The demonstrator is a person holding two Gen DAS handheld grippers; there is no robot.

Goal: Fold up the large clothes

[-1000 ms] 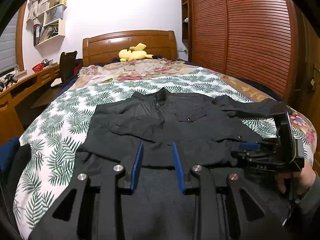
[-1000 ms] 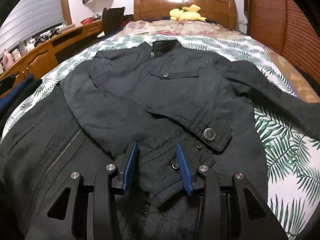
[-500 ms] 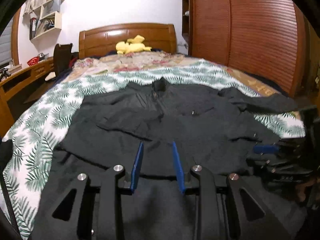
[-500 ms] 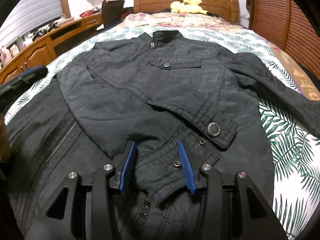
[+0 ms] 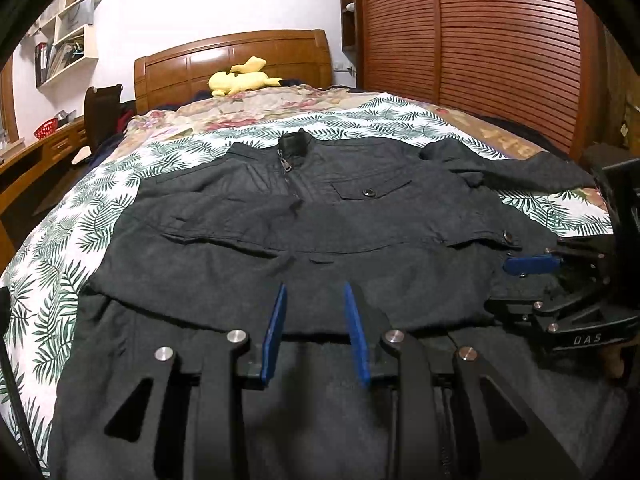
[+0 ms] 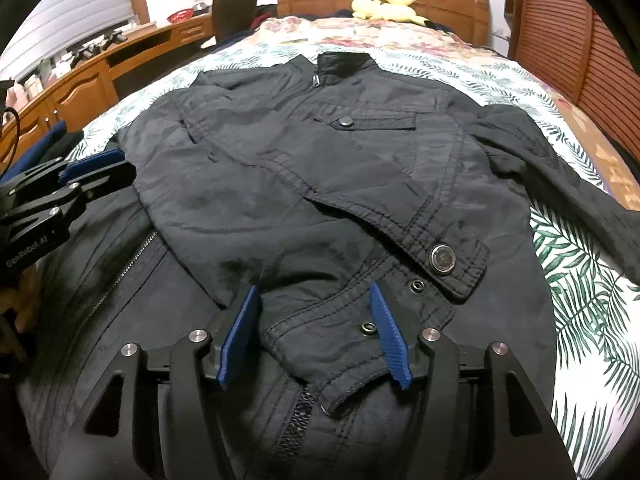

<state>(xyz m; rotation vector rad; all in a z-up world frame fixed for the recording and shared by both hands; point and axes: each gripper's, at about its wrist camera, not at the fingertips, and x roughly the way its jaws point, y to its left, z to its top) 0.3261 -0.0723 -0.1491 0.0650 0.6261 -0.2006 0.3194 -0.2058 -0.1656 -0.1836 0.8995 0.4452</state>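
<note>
A black jacket (image 5: 304,216) lies face up on the bed, collar toward the headboard; it fills the right wrist view (image 6: 320,168). One sleeve lies folded across its front, ending in a buttoned cuff (image 6: 444,260). The other sleeve (image 5: 532,168) stretches out to the right. My left gripper (image 5: 314,312) is open, low over the jacket's lower part at the folded edge, holding nothing. My right gripper (image 6: 314,320) is open with its blue pads either side of the jacket's lower front edge near the cuff. Each gripper shows in the other's view: the right gripper (image 5: 532,264), the left gripper (image 6: 92,168).
The bed has a palm-leaf cover (image 5: 80,216) and a floral quilt (image 5: 248,108) near the wooden headboard (image 5: 232,60), where a yellow plush toy (image 5: 240,78) lies. A wooden wardrobe (image 5: 480,40) stands on the right, a desk (image 6: 80,80) and chair (image 5: 102,112) on the left.
Both grippers have come lower and closer to the jacket's lower part. The right gripper's jaws have opened wider around the front edge. The left gripper has come into the right wrist view.
</note>
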